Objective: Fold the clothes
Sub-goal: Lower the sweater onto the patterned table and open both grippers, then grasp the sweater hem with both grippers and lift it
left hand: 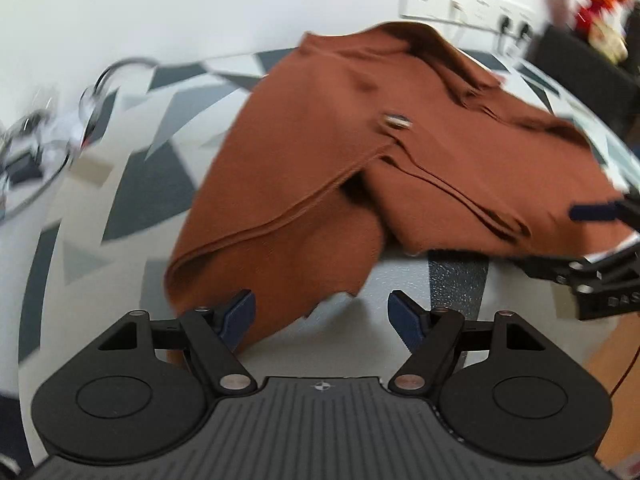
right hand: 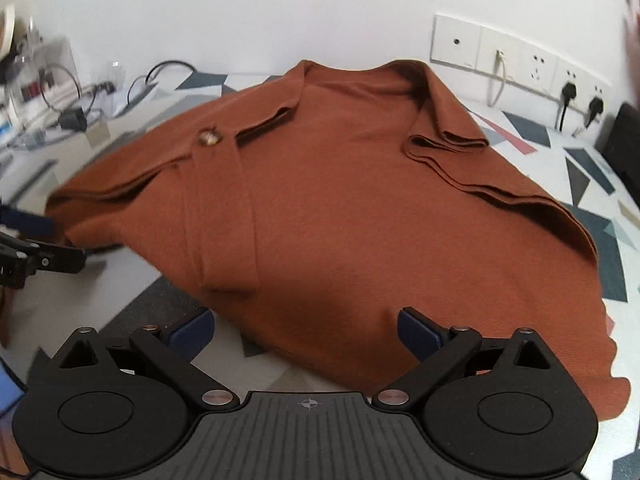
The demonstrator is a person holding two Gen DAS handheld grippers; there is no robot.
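Observation:
A rust-brown buttoned garment (left hand: 320,152) lies partly folded on a table with a grey and white triangle-pattern cloth (left hand: 160,168). It fills the right wrist view (right hand: 360,208), with a metal button (right hand: 209,136) near its upper left. My left gripper (left hand: 322,314) is open at the garment's near hem, with its left finger against the cloth edge. My right gripper (right hand: 304,330) is open, both fingers over the near edge of the garment. The right gripper also shows at the right edge of the left wrist view (left hand: 600,240). The left gripper shows at the left edge of the right wrist view (right hand: 28,240).
Cables and clutter (right hand: 60,96) lie at the table's far left. A wall socket strip with plugs (right hand: 520,64) runs along the white wall behind. A black object (left hand: 584,64) stands at the far right of the table.

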